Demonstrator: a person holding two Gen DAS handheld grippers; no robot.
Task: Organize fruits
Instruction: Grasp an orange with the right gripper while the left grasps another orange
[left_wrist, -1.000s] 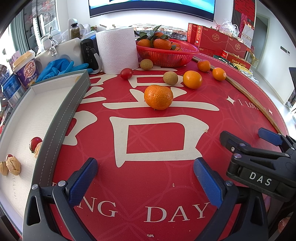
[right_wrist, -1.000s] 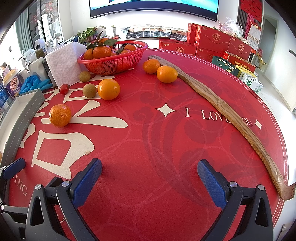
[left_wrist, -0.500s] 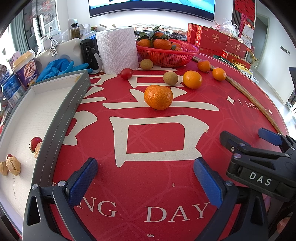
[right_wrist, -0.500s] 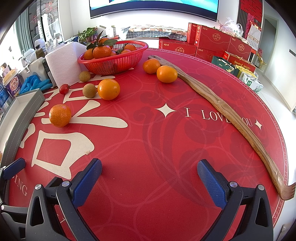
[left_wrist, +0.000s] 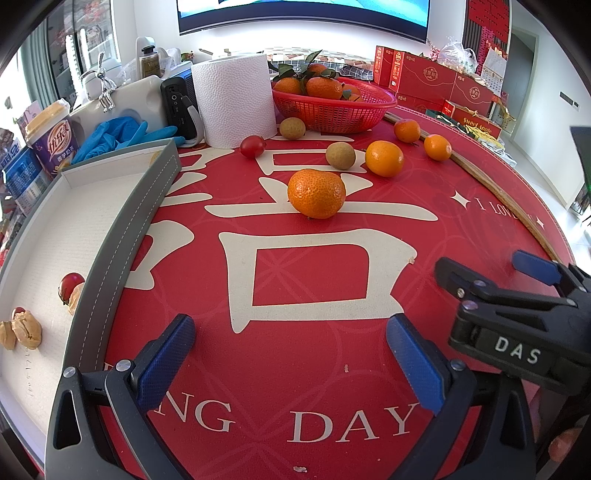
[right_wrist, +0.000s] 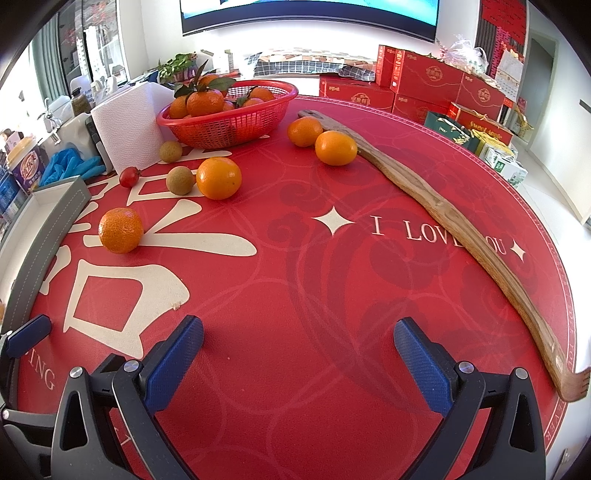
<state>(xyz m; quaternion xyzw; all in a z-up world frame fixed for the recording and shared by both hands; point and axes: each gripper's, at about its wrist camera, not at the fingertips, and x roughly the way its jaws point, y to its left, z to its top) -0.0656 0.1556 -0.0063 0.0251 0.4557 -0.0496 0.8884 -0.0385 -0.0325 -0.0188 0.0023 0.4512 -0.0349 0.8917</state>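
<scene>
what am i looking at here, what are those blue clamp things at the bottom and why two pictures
Those are two hand-held grippers, one per hand, each carrying a camera that looks along its fingers. One picture is from the left gripper, the other from the right gripper. Both are open and hold nothing. On the red tablecloth lie loose oranges, such as the nearest orange, a cherry tomato, a red basket of oranges, a long wooden stick, and a grey tray.

"DAY", "I LOVE" — red tablecloth; "DAS" — right gripper.
</scene>
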